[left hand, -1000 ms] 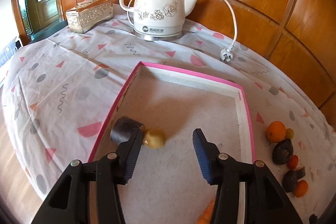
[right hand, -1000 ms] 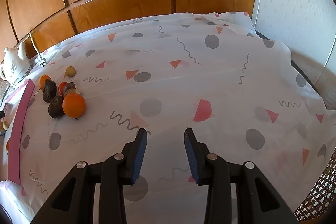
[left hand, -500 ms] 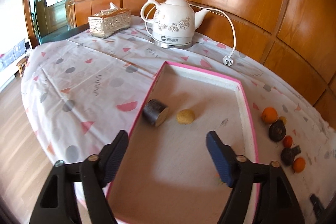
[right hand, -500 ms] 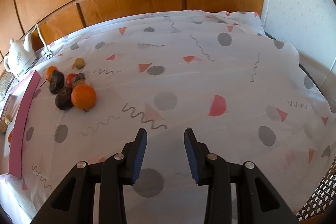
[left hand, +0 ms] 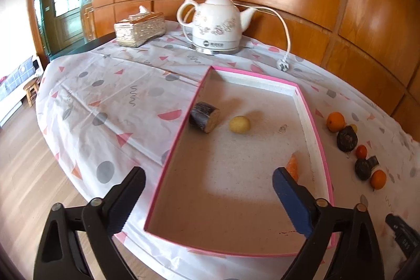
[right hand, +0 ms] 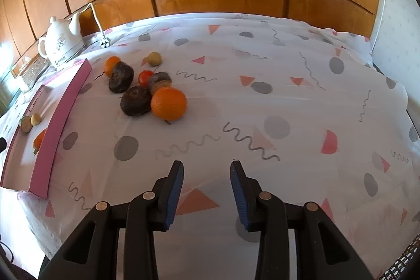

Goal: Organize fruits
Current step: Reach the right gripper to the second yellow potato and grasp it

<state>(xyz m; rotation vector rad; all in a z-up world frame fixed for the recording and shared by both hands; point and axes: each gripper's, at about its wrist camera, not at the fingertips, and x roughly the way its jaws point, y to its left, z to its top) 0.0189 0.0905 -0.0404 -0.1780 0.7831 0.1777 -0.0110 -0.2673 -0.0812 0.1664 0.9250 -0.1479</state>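
Both the left gripper [left hand: 207, 201] and right gripper [right hand: 206, 192], spread wide and empty, risk scattering the round orange [right hand: 169, 104] off its crowded pile.

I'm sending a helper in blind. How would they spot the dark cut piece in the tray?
Find the pink-rimmed tray in front of the white kettle. Against its left wall lies a dark stub, beside a small yellow fruit. Only the stub is cylindrical with a pale cut face.
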